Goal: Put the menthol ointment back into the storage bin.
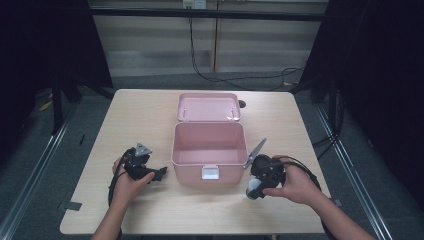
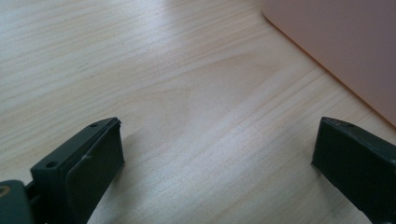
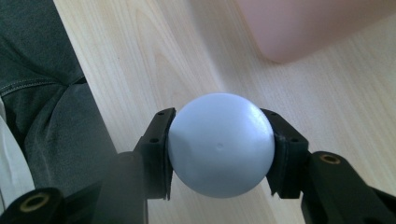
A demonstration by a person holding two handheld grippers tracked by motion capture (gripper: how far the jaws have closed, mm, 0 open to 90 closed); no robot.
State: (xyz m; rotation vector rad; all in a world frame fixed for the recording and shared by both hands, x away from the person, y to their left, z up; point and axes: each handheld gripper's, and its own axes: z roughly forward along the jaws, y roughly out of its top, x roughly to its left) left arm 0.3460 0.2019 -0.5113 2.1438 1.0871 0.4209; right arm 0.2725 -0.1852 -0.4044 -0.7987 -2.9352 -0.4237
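A pale blue ball (image 3: 220, 143) is clamped between the black jaws of my right gripper (image 3: 220, 151), lifted a little off the wooden table. From the high view the ball (image 1: 253, 189) and right gripper (image 1: 256, 186) hang just right of the front corner of an open pink box (image 1: 209, 150). On the table to the left of the box rests my left gripper (image 1: 161, 173), its jaws wide apart. In the left gripper view the left gripper (image 2: 217, 154) has only bare wood between its fingers, and the pink box wall (image 2: 345, 42) rises at the upper right.
The box's pink lid (image 1: 208, 107) lies folded back behind it, and a white latch (image 1: 210, 172) sits on its front wall. The table's front edge runs close under both hands. In the right gripper view a person's dark trouser leg (image 3: 42, 93) lies past the table edge.
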